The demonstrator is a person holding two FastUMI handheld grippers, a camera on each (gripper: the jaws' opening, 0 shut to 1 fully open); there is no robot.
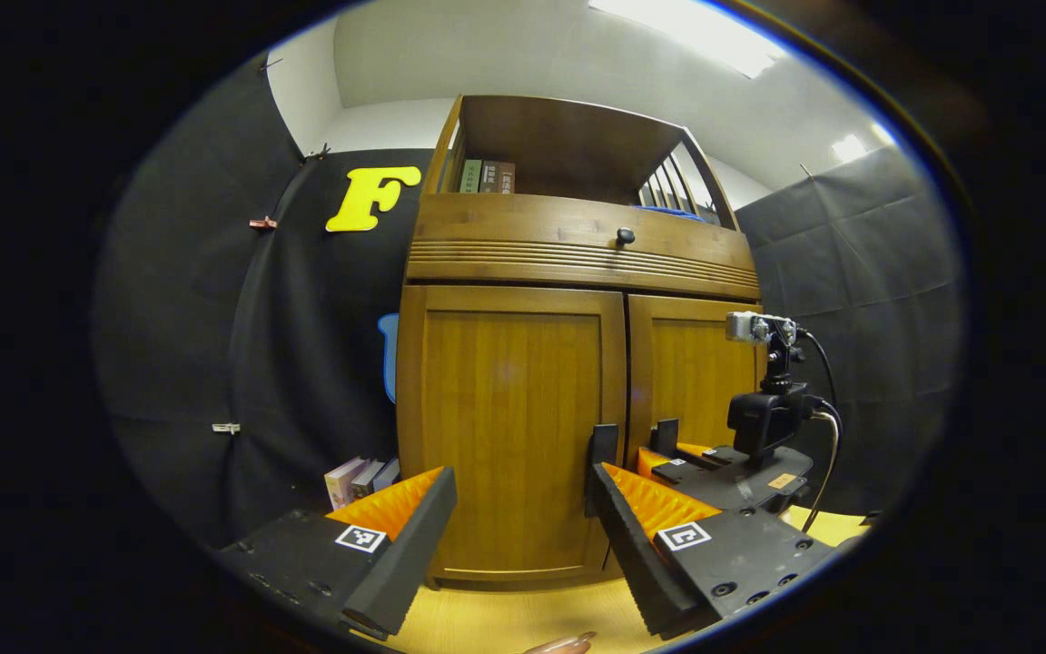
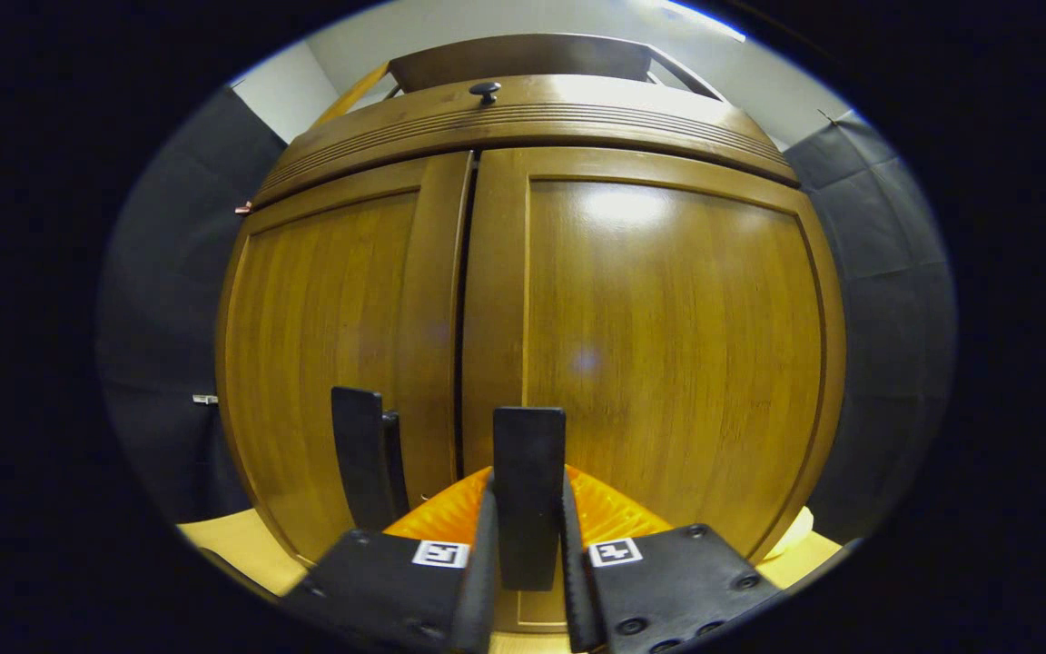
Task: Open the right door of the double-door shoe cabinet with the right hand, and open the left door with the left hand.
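Note:
The wooden shoe cabinet (image 1: 505, 254) stands straight ahead with both doors looking closed. My left gripper (image 1: 520, 474) is open, a short way in front of the left door (image 1: 505, 400), with nothing between its fingers. The left door's dark upright handle (image 1: 602, 452) sits just past its right fingertip. In the right gripper view, my right gripper (image 2: 529, 509) is shut on the right door's handle (image 2: 529, 445), one finger pressing each side. The left door's handle (image 2: 358, 463) stands free beside it. The left gripper view also shows the right gripper (image 1: 673, 454) at the right door (image 1: 695, 372).
A drawer with a dark knob (image 1: 625, 237) runs above the doors, and books (image 1: 487, 175) stand on the open top shelf. More books (image 1: 360, 477) lean by the cabinet's left foot. The floor (image 1: 523, 618) is light wood. Black cloth walls close in both sides.

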